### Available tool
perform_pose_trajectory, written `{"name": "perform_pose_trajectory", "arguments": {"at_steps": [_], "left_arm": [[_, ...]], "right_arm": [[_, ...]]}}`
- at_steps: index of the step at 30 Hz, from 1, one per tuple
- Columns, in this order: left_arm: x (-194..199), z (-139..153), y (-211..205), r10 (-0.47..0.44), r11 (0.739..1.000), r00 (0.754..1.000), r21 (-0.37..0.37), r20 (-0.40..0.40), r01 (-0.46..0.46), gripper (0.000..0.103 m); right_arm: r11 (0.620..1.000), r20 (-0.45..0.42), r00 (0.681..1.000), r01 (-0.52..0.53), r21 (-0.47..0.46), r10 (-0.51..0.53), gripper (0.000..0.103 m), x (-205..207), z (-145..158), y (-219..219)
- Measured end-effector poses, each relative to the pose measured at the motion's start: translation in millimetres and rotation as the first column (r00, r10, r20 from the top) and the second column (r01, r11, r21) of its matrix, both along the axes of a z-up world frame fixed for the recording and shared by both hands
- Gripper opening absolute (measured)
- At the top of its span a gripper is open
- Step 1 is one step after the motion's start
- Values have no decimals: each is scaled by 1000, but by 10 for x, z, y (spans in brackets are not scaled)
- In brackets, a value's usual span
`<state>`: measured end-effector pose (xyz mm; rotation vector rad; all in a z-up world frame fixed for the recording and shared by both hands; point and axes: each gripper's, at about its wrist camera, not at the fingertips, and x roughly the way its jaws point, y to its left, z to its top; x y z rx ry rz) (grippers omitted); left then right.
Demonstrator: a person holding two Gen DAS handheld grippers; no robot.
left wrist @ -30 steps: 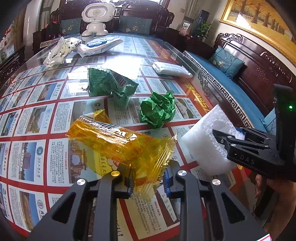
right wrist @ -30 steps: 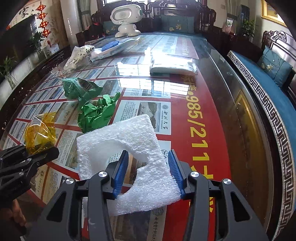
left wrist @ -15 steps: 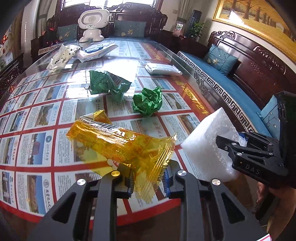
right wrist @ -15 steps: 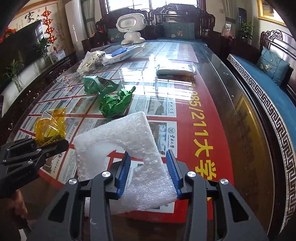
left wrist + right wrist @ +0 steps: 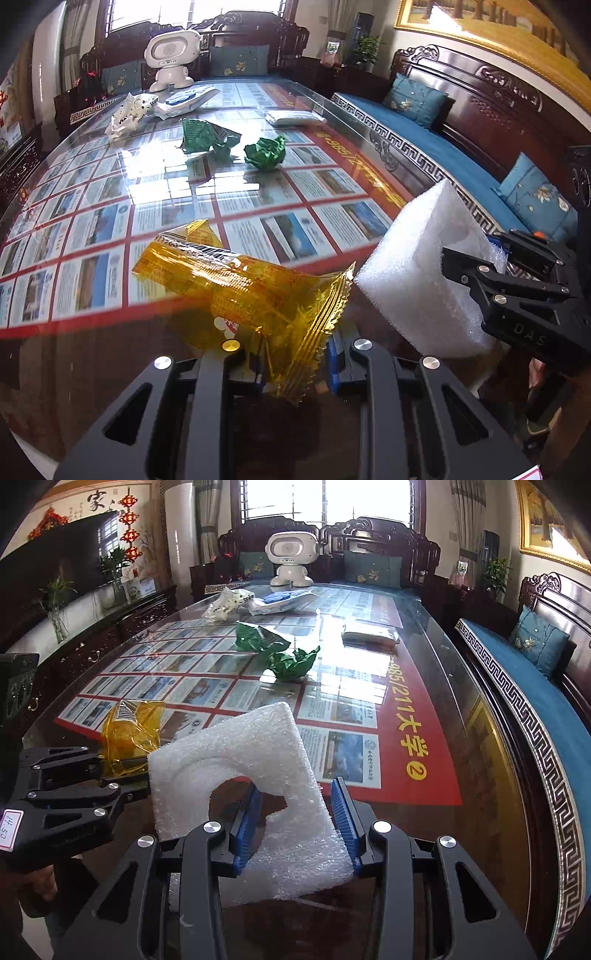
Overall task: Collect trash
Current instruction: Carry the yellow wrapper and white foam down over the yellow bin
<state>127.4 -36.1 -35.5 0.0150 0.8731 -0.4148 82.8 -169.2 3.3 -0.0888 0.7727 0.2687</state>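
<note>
Left gripper [image 5: 295, 363] is clamped on the yellow wrapper [image 5: 243, 291], pinching its crimped end between the blue pads; the wrapper is lifted off the glass table [image 5: 166, 199], over its near edge. A barcode shows on the wrapper's far end; other print is not legible.

Right gripper [image 5: 295, 823] is closed on the white foam piece [image 5: 236, 771], pads on both sides of its lower part. The foam has a curved cut-out and is held just above the table's near edge, just right of the wrapper.

The right gripper's side reads "DAS" in the left wrist view. A sticker on the left gripper reads "14.50" in the right wrist view.

Beyond the wrapper, on the table: crumpled green paper [image 5: 265, 153], green bag [image 5: 203, 136], white printed bag [image 5: 127, 114], white-and-blue packet [image 5: 184, 101], flat white packet [image 5: 295, 118], and a white robot toy [image 5: 171, 59] at the far end.

Table poster text: "985/211大学" and "2".
</note>
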Motion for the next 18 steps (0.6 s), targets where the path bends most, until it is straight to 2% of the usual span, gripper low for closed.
{"name": "perform_pose_trajectory", "arguments": {"at_steps": [9, 13, 18], "left_arm": [[-1217, 4, 227, -73, 997, 997, -31, 21, 73, 24], [-1738, -168, 292, -103, 994, 995, -28, 4, 103, 24], [-2238, -531, 305, -118, 993, 993, 18, -30, 118, 25]], "right_arm": [[998, 9, 999, -52, -26, 52, 39, -1127, -89, 108], [997, -22, 998, -66, -36, 65, 39, -1547, -261, 157], [995, -92, 993, -82, -55, 77, 39, -1973, -676, 233]]}}
